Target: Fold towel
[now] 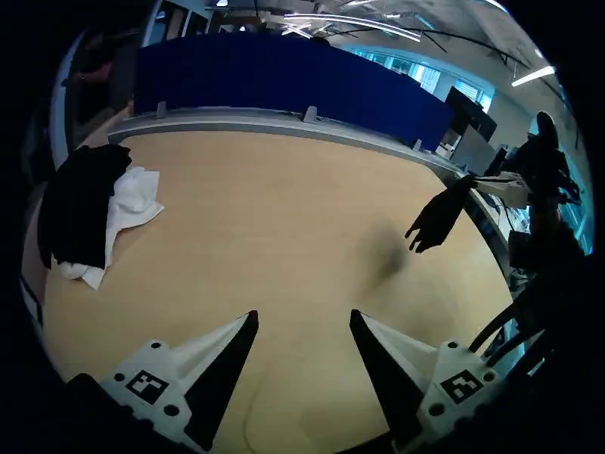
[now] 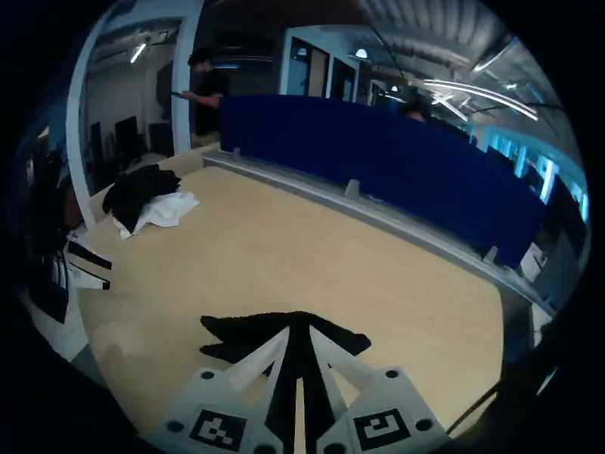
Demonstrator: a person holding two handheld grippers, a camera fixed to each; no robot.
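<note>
Nearest in the right gripper view we see the right hand-held gripper (image 2: 299, 328) with its two fingers pressed together on a black towel (image 2: 238, 333). The cloth spreads out to either side of the tips. In the left gripper view we find the same towel off to the right, hanging limp from that gripper above the counter (image 1: 287, 212), with a soft dark shadow (image 1: 389, 257) on the wood beneath it.

The left hand-held gripper (image 1: 303, 313) sits low in its own view with its fingers spread wide and nothing between them, bare pale wood showing in the gap. It hangs over the near part of the counter, well apart from the towel.

Farther out, at the counter's left edge, we see a heap of laundry. A black cloth (image 1: 79, 200) lies partly over a white cloth (image 1: 136, 200), and the two touch.

Beyond the wood runs a grey rail (image 1: 249, 121), and behind it stands a long blue partition (image 1: 287, 83). Past the partition's left end in the right gripper view, we make out a person (image 2: 206, 87) in dark clothing. Strip lights (image 1: 355, 23) cross the ceiling.
</note>
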